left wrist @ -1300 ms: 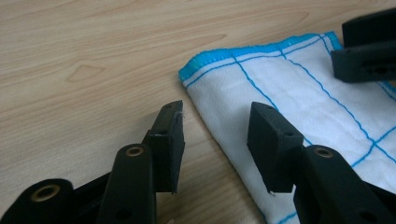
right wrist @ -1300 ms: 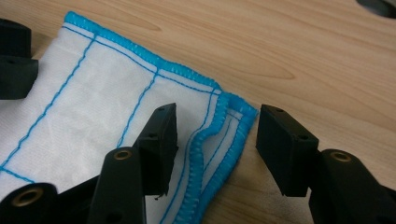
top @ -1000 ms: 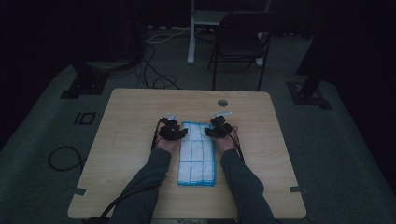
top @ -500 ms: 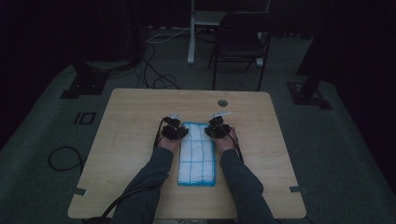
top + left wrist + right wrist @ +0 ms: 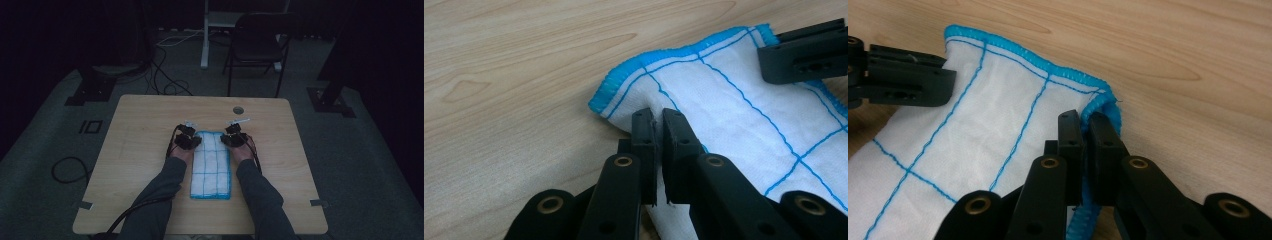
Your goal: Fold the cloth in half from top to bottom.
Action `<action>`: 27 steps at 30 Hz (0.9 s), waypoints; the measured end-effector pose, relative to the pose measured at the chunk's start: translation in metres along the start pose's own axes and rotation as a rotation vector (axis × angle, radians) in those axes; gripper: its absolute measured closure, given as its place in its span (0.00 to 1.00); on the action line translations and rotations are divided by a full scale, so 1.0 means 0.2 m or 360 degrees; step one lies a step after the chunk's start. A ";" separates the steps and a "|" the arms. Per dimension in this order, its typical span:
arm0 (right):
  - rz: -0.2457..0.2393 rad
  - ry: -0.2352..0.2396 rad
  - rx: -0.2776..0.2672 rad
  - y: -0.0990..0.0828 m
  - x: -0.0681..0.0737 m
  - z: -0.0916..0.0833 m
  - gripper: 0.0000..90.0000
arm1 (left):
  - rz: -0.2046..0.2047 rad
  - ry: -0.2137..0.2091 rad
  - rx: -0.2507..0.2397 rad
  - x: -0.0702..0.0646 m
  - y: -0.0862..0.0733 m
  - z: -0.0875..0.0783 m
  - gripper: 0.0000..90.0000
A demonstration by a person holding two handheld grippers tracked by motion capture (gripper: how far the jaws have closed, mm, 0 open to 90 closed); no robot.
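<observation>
— Any label or writing on that white folded cloth with the blue grid lines and blue stitched hem point(image 5: 210, 165)?

— None that I can read; just the stitching.

— And the grippers?

— Both have just been closing. The left gripper point(image 5: 657, 131) pinches the cloth's far corner on its side, fabric caught between the jaws. The right gripper point(image 5: 1087, 131) is clamped on the other far corner, the blue hem bunched up between its jaws.

— Room to move?

— Plenty. Bare light wooden table point(image 5: 150, 120) lies beyond both grippers and out to each side; the cloth stretches back from them between the person's forearms, toward the near edge.
</observation>
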State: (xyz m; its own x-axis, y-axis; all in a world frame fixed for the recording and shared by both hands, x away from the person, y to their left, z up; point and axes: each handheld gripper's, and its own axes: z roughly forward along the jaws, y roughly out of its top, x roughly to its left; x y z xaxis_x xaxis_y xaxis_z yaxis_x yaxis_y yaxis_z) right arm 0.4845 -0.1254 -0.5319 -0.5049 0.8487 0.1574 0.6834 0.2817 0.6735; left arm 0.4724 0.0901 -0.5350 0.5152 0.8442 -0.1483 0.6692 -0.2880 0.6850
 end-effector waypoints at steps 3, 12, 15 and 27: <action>-0.0037 0.0002 -0.0020 0.00 0.00 -0.02 0.96 | 0.0002 0.0000 -0.0008 -0.01 0.00 0.00 0.96; -0.0104 -0.0009 -0.0059 0.01 0.00 -0.07 0.97 | 0.0035 -0.0018 -0.0102 -0.04 0.03 -0.07 0.96; -0.0106 -0.0007 -0.0077 0.01 0.00 -0.08 0.97 | 0.0050 -0.0020 -0.0115 -0.04 0.04 -0.08 0.96; -0.0109 0.0024 -0.0165 0.04 -0.01 -0.16 0.97 | 0.0089 -0.0035 -0.0190 -0.06 0.10 -0.16 0.96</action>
State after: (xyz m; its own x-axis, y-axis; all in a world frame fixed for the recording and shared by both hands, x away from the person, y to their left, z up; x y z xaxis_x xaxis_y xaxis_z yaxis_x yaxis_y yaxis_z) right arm 0.4733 -0.1385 -0.5043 -0.5568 0.8221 0.1187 0.5892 0.2902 0.7541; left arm 0.4622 0.0886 -0.4968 0.5625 0.8177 -0.1221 0.5711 -0.2775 0.7725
